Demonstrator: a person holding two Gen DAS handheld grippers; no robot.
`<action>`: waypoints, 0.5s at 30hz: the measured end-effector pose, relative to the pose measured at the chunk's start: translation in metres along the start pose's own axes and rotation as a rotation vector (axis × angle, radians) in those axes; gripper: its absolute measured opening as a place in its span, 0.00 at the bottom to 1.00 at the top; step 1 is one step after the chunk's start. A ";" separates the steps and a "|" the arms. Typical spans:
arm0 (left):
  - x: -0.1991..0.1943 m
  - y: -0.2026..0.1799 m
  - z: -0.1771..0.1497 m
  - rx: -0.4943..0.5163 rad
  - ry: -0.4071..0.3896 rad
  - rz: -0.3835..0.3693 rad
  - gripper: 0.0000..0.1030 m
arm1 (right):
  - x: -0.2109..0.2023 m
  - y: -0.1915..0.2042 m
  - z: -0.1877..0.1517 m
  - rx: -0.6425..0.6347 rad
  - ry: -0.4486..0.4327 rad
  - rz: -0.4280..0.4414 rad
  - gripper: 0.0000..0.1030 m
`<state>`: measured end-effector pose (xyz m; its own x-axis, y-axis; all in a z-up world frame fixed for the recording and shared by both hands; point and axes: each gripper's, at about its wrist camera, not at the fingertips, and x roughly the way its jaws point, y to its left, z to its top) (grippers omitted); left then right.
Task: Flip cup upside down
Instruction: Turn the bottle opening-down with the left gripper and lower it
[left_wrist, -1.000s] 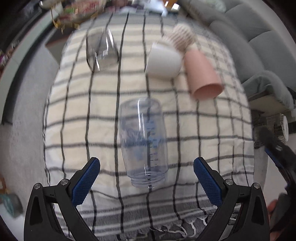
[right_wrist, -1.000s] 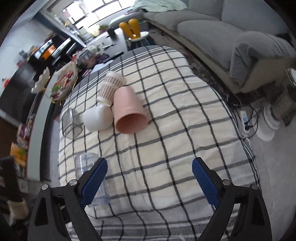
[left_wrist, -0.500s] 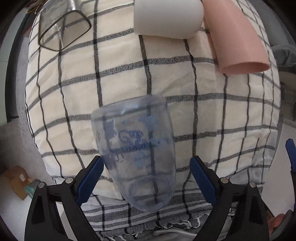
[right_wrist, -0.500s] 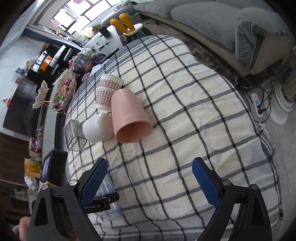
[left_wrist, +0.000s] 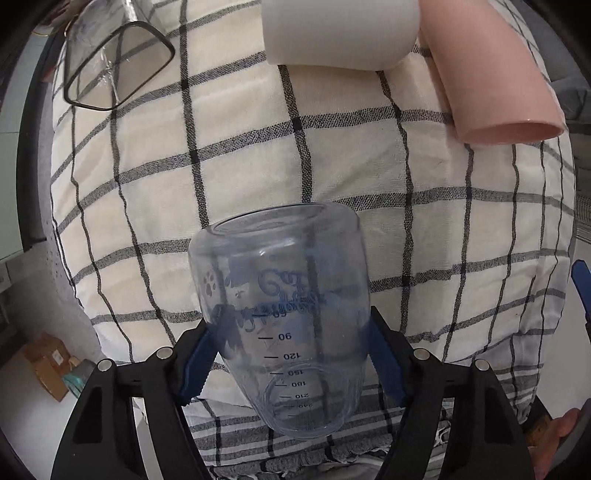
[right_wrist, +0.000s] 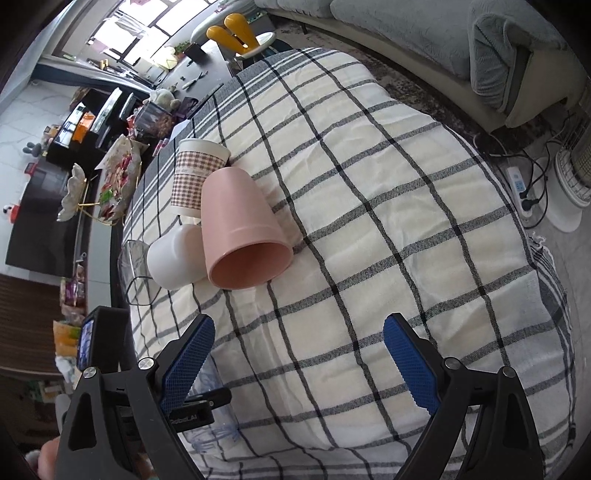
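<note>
A clear plastic cup (left_wrist: 284, 317) with blue print and measuring marks lies on its side on the checked cloth, its mouth toward the camera. My left gripper (left_wrist: 291, 354) is shut on the clear cup, with a blue pad against each side. In the right wrist view the clear cup (right_wrist: 216, 417) shows only partly, low at the left, behind the left gripper's black body. My right gripper (right_wrist: 297, 363) is open and empty above the cloth near the front edge.
A pink cup (right_wrist: 240, 236) and a white cup (right_wrist: 173, 258) lie on their sides mid-table. A checked paper cup (right_wrist: 194, 175) stands behind them. A clear square glass (left_wrist: 110, 62) lies at the far left. A grey sofa (right_wrist: 498, 44) stands beyond the table (right_wrist: 406, 192).
My left gripper moved forward around the clear cup and closed on it. The right gripper stayed open and shifted slightly.
</note>
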<state>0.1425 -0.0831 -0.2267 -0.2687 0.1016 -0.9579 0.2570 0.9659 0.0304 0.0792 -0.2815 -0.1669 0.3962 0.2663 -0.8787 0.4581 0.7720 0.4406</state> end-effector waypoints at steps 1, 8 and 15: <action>-0.003 0.001 -0.007 -0.001 -0.014 -0.001 0.72 | -0.001 0.000 -0.001 -0.003 -0.003 -0.001 0.90; -0.054 0.013 -0.050 -0.003 -0.253 -0.042 0.71 | -0.015 0.003 -0.002 -0.030 -0.042 -0.001 0.90; -0.097 0.023 -0.083 0.001 -0.723 -0.010 0.72 | -0.019 0.006 -0.007 -0.079 -0.137 -0.039 0.90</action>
<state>0.0978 -0.0513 -0.1094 0.4104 -0.0908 -0.9074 0.2586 0.9658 0.0203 0.0687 -0.2782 -0.1489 0.4867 0.1580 -0.8592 0.4133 0.8248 0.3858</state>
